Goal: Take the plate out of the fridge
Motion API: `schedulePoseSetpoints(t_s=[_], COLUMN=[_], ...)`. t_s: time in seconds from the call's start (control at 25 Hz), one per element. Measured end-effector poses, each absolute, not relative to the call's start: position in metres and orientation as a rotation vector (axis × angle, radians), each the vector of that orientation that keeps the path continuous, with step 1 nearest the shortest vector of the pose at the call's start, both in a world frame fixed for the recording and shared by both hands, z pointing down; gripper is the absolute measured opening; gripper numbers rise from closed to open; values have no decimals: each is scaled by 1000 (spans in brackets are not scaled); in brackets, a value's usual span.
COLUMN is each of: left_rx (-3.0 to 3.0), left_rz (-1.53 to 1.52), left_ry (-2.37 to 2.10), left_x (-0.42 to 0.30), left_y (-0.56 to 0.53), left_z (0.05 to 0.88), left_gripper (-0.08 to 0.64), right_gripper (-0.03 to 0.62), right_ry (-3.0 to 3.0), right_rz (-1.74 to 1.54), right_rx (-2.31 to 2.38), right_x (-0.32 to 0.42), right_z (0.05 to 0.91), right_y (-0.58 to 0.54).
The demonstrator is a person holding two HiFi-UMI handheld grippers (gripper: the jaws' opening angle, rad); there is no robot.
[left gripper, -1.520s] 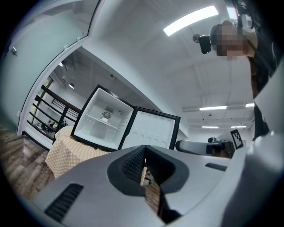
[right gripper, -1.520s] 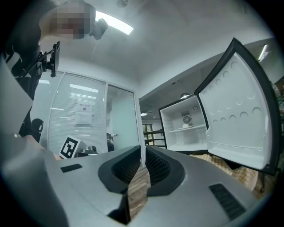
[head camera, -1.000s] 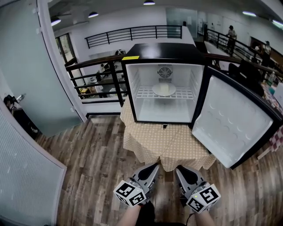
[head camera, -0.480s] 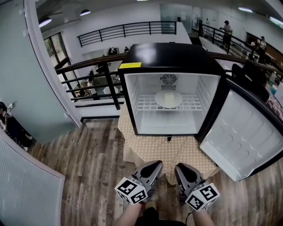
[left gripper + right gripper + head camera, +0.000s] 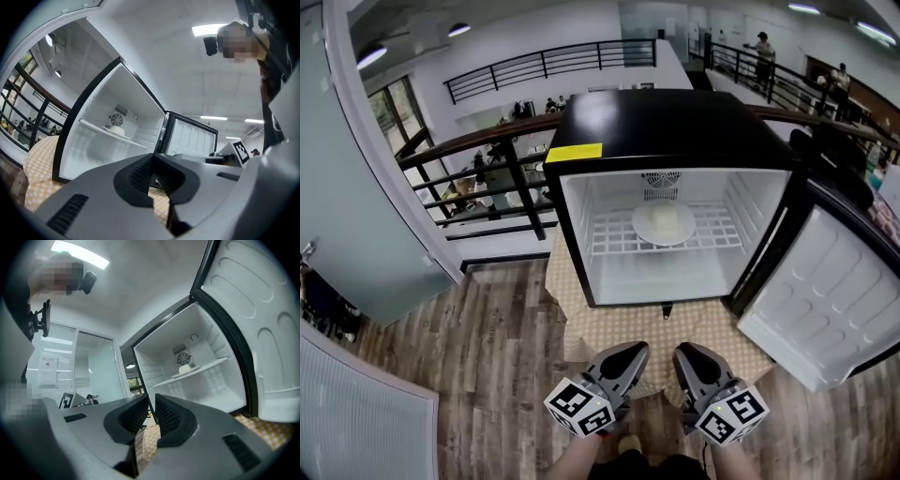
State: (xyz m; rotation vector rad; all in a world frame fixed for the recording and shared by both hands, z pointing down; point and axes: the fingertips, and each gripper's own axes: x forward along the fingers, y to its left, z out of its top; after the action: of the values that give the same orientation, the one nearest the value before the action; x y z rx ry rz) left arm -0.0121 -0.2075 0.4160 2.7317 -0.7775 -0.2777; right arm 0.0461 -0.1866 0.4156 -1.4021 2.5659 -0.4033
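A black mini fridge (image 5: pixel 666 117) stands open on a table. On its white wire shelf (image 5: pixel 609 234) lies a pale round plate (image 5: pixel 664 223) with something pale on it. The plate also shows small in the left gripper view (image 5: pixel 117 131) and in the right gripper view (image 5: pixel 187 370). My left gripper (image 5: pixel 630 352) and right gripper (image 5: pixel 686 354) hang side by side at the table's near edge, well short of the fridge. Both point level at the opening. The left gripper (image 5: pixel 153 157) and the right gripper (image 5: pixel 151 397) are shut, with nothing between their jaws.
The fridge door (image 5: pixel 825 300) stands swung out to the right. A checkered cloth (image 5: pixel 619 328) covers the table and hangs over its front. Wooden floor (image 5: pixel 487 356) lies to the left, with a glass partition (image 5: pixel 356 187) and a black railing (image 5: pixel 487 150) behind.
The view has moved closer: the fridge looks larger and nearer. Both grippers have come forward together up to the table's edge. Their jaws look the same.
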Motion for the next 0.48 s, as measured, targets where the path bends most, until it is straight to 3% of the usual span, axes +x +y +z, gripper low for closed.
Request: schedulePoseSetpoints(t_s=[0.48], left_rx=[2727], left_rz=[-262], left_ry=[-745], left_x=[-6], left_y=[-236], left_z=[419], left_gripper=[9], right_gripper=[46], right_ry=[2800], right_rz=[-196], right_rx=[-1423], right_x=[33], right_z=[415], right_y=[-228])
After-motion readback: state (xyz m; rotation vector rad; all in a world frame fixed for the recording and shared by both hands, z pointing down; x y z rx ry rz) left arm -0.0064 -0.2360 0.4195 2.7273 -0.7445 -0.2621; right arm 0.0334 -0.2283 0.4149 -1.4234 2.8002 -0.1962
